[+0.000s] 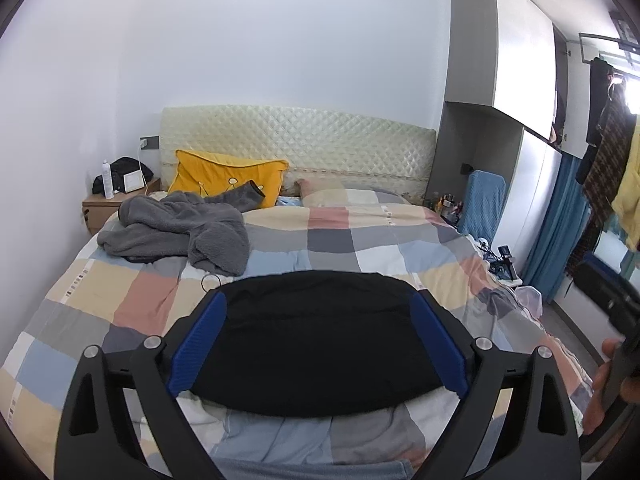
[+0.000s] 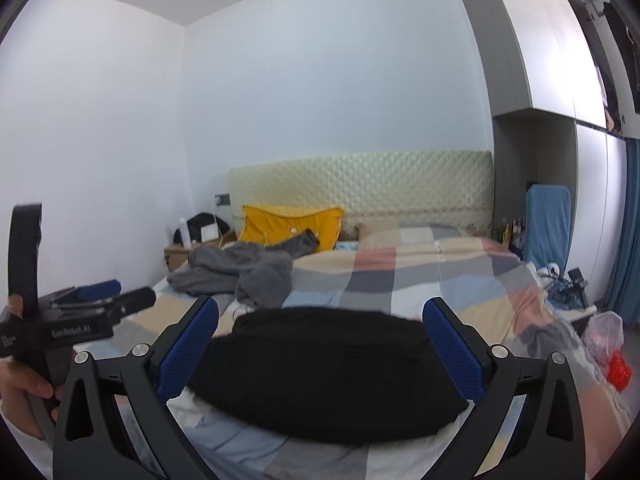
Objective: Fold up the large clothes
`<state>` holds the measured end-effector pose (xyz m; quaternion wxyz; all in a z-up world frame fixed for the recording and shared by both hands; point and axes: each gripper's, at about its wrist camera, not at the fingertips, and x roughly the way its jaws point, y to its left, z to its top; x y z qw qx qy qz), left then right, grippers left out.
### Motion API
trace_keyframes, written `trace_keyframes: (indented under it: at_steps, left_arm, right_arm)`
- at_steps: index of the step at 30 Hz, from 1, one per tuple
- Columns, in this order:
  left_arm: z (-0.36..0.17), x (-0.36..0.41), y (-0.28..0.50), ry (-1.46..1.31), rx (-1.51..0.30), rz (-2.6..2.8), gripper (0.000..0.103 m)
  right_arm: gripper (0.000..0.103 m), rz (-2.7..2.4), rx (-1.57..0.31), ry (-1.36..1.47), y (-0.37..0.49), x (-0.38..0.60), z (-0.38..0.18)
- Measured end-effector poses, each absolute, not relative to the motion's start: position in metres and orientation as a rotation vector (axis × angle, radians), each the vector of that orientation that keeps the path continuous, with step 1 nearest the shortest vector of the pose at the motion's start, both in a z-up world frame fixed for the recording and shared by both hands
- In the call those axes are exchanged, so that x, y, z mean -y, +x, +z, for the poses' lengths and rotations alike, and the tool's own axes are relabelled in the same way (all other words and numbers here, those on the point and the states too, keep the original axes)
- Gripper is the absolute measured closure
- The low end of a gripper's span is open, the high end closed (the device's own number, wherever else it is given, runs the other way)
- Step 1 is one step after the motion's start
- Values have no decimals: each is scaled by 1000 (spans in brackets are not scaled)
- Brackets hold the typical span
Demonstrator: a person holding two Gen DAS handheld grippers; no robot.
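A black garment (image 1: 320, 340) lies folded into a flat oblong on the checked quilt (image 1: 132, 300) at the bed's near end, and the right wrist view shows it (image 2: 328, 368) too. My left gripper (image 1: 318, 300) hovers over it, open wide, with its blue pads (image 1: 200, 344) clear of the cloth. My right gripper (image 2: 320, 305) is likewise open above the black garment, gripping nothing. A crumpled grey fleece garment (image 1: 176, 228) (image 2: 248, 272) lies farther up the bed on the left. A hand holds the left gripper (image 2: 108, 296) at the left edge of the right wrist view.
A yellow pillow (image 1: 228, 176) leans on the quilted headboard (image 1: 300, 140). A nightstand (image 1: 104, 204) with a bottle stands at the far left. Right of the bed are a blue-covered chair (image 1: 484, 200), tall wardrobes (image 1: 520, 60), hanging clothes (image 1: 608, 152) and a plastic bag (image 2: 608, 332) on the floor.
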<state>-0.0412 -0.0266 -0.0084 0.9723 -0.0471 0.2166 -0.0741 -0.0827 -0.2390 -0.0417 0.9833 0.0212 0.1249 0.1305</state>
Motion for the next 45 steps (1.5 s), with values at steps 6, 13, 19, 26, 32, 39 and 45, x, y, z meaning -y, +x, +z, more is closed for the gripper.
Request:
trace_keyframes:
  at_steps: [6, 13, 19, 26, 32, 39, 45]
  left_arm:
    - [-25, 36, -58, -116, -468, -157, 4]
    - [-53, 41, -65, -129, -531, -140, 1]
    - [-71, 40, -66, -132, -567, -108, 0]
    - [-83, 36, -72, -168, -539, -96, 0]
    - [-96, 41, -60, -145, -586, -76, 0]
    - [-105, 41, -53, -136, -613, -55, 0]
    - [-111, 45, -50, -117, -633, -53, 0]
  right_arm:
    - [0, 272, -306, 83, -91, 237, -69]
    - [0, 261, -365, 50, -95, 227, -97]
    - [0, 252, -376, 80, -97, 232, -118]
    - [0, 248, -355, 130, -93, 246, -132]
    - [0, 267, -355, 99, -88, 235, -135]
    - [0, 266, -386, 92, -81, 231, -145]
    - [0, 241, -391, 94, -80, 234, -146]
